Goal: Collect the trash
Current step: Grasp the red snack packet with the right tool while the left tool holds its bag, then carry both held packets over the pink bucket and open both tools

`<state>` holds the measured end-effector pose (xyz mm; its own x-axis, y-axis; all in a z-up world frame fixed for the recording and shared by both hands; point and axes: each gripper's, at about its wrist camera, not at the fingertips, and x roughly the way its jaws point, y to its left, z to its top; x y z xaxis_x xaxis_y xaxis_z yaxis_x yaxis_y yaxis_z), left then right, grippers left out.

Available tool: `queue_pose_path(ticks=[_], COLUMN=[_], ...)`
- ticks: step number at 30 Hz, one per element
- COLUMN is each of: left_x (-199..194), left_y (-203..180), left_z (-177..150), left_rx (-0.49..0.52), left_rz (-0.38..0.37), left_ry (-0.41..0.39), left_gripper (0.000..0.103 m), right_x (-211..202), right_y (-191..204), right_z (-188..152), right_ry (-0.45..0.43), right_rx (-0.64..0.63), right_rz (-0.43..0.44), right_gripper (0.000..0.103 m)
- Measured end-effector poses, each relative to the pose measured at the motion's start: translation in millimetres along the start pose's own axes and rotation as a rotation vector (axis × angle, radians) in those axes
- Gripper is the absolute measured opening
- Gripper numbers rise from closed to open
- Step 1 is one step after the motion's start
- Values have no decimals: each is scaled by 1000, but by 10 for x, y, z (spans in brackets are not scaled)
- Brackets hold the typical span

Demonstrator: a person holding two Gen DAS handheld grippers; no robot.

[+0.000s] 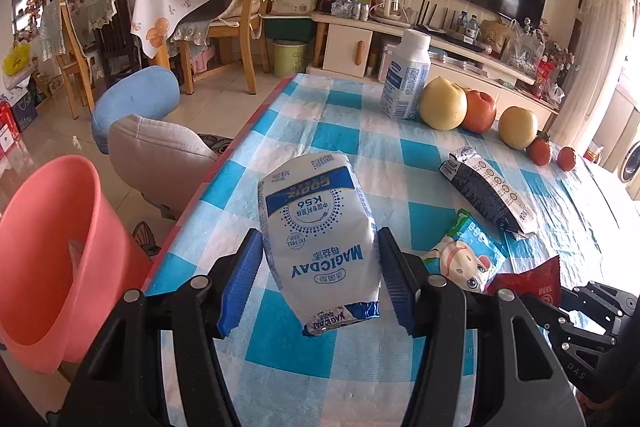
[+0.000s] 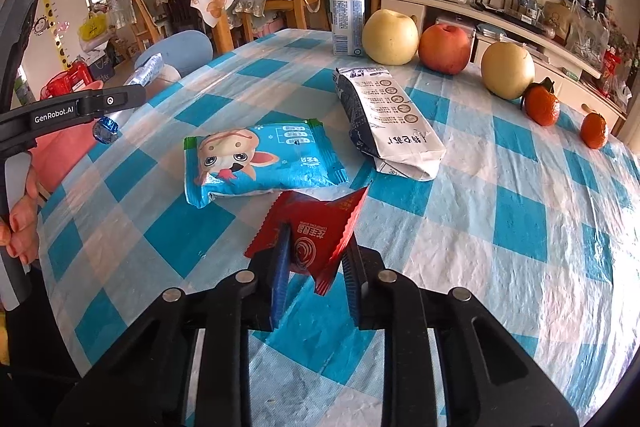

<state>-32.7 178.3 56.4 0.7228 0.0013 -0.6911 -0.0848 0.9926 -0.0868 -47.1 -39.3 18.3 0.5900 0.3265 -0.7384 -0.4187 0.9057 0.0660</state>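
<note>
My left gripper (image 1: pixel 318 267) is shut on a white and blue MAGICDAY pouch (image 1: pixel 318 227) and holds it above the checked table, near its left edge. A pink bin (image 1: pixel 56 259) stands on the floor left of it. My right gripper (image 2: pixel 316 259) is shut on a red wrapper (image 2: pixel 316 227) just above the tablecloth. A blue cartoon wipes pack (image 2: pixel 260 159) and a dark and white carton pack (image 2: pixel 388 123) lie on the table beyond it; both also show in the left wrist view, the wipes pack (image 1: pixel 464 259) and the carton pack (image 1: pixel 488 187).
A white bottle (image 2: pixel 347 15), two yellow pears (image 2: pixel 390 37), a red apple (image 2: pixel 444 49) and two tangerines (image 2: pixel 542 105) stand along the far side of the blue checked tablecloth (image 2: pixel 520 227). Cushioned stools (image 1: pixel 136 99) and wooden chairs (image 1: pixel 236 19) stand on the floor to the left.
</note>
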Motion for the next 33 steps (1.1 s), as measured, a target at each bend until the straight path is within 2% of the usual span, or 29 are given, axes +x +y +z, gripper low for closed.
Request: queue_pose_path(ticks=[8,15,24,33], left_x=[-71,-222,-505,-655], left_y=[89,217,662,1767], left_z=[24,56,164,110], left_rx=[-22,-51,-148,-396], left_rz=[-17,-19,22,180], left_ry=[-19,-59,-134,-163], left_gripper=[60,60,60,59], right_x=[-146,-479,-682,-401], right_y=[98,260,997,2081], right_z=[-27,122,609,1197], right_ry=[-16,-98,-188,-210], right_rx=[12,11,-83,-255], right_rz=[-62,-62,71,228], right_gripper=[22,22,22,22])
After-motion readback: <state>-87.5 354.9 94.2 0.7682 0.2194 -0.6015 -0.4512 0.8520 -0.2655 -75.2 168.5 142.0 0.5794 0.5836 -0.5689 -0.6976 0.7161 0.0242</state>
